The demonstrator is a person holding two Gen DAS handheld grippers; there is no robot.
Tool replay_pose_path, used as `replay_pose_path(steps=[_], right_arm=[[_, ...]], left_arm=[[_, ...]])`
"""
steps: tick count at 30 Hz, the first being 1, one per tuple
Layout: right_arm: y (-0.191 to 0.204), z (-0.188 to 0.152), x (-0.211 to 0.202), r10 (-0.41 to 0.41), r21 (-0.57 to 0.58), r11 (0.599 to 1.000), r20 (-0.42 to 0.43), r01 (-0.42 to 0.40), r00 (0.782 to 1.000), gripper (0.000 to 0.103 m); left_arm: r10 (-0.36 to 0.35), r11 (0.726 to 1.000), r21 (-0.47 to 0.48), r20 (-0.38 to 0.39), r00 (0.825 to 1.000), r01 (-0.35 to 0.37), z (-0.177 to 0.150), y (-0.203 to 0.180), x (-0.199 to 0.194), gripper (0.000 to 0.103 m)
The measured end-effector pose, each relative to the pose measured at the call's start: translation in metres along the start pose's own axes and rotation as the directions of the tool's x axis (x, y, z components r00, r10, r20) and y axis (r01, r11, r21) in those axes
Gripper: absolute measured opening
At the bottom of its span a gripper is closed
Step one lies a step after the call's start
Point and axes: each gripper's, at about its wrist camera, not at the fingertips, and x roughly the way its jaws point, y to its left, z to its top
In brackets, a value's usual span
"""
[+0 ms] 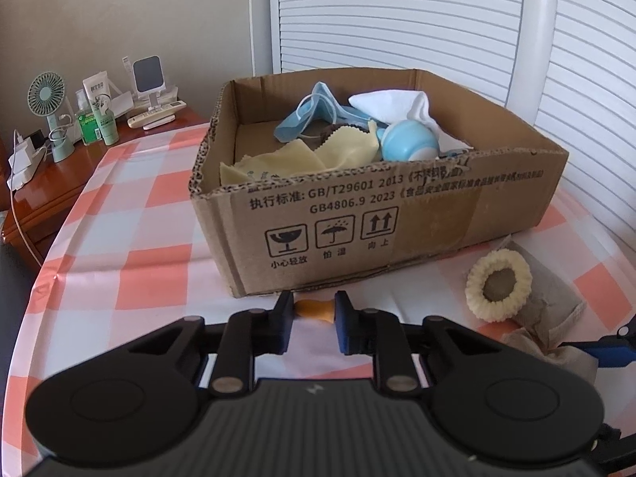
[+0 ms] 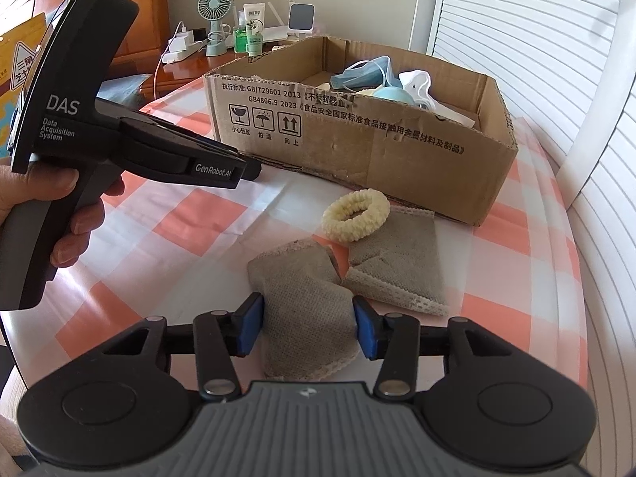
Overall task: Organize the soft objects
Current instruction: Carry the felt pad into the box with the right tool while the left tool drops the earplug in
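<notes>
A cardboard box stands on the checked table and holds blue masks, yellow cloths, a white cloth and a light blue round toy. My left gripper sits just in front of the box, its pads closed against a small orange object. My right gripper is open, its pads on either side of a grey mesh sock lying on the table. A second grey sock and a cream scrunchie lie just beyond, in front of the box.
A wooden nightstand at the left holds a small fan, bottles, remotes and chargers. White louvred doors stand behind the box. The left gripper's body is to the left in the right wrist view.
</notes>
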Motion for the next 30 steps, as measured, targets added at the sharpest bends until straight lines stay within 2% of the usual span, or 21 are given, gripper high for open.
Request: replay_pose_path(steps=[4, 7, 19, 25, 30], right_arm=[[0.003, 0.001, -0.005, -0.009, -0.005, 1.000, 0.011, 0.009, 1.000, 0.041], [0.001, 0.002, -0.011, 0.008, 0.007, 1.000, 0.022, -0.008, 1.000, 0.037], [-0.005, 0.010, -0.045, -0.016, 0.000, 1.000, 0.093, 0.016, 0.996, 0.037], [-0.019, 0.025, -0.063, -0.061, 0.006, 0.998, 0.155, 0.061, 0.986, 0.037], [-0.031, 0.041, -0.075, -0.080, 0.021, 0.997, 0.211, 0.077, 0.974, 0.037]], left_arm=[[-0.005, 1.000, 0.018, -0.009, 1.000, 0.005, 0.001, 0.001, -0.001, 0.020], [-0.017, 0.999, 0.037, -0.016, 1.000, 0.017, 0.001, 0.001, -0.005, 0.020], [-0.132, 0.975, 0.178, -0.016, 0.991, 0.132, 0.002, -0.005, -0.061, 0.020], [-0.180, 0.964, 0.202, 0.012, 0.984, 0.174, 0.023, -0.008, -0.087, 0.020], [-0.161, 0.966, 0.213, 0.050, 0.986, 0.147, 0.058, -0.008, -0.089, 0.020]])
